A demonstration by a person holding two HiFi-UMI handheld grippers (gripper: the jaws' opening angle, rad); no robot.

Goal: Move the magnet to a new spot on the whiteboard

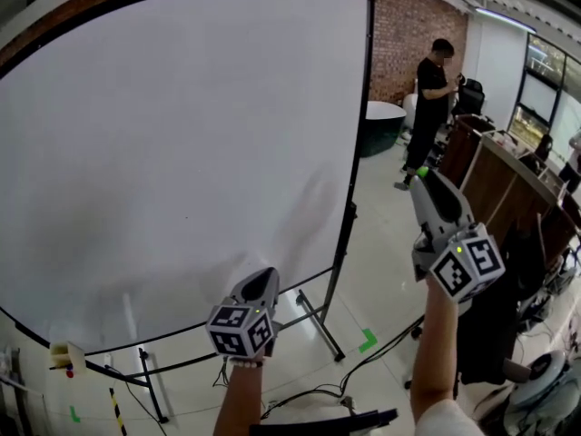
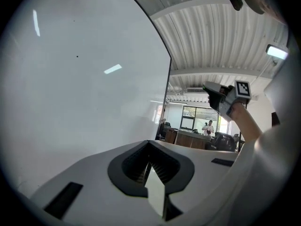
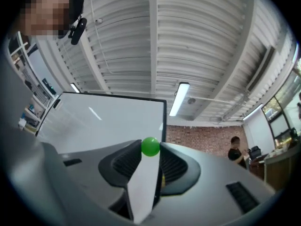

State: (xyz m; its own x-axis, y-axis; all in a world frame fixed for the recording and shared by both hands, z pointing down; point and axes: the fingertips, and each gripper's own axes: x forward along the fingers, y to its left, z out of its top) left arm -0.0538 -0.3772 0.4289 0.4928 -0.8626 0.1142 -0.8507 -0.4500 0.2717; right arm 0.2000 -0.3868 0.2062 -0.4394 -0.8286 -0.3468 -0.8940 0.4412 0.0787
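Note:
The large white whiteboard fills the left of the head view, and no magnet shows on its face. A small green ball-shaped magnet sits pinched between the jaws of my right gripper. That gripper is held up to the right of the board's black edge, off the board, with the magnet at its tip. My left gripper hovers low before the board's bottom edge, jaws together and empty. The left gripper view also catches the right gripper beyond the whiteboard.
The board's black stand legs and cables run across the floor, near a green tape mark. A person in black stands at the back by a brick wall. A wooden counter is at right.

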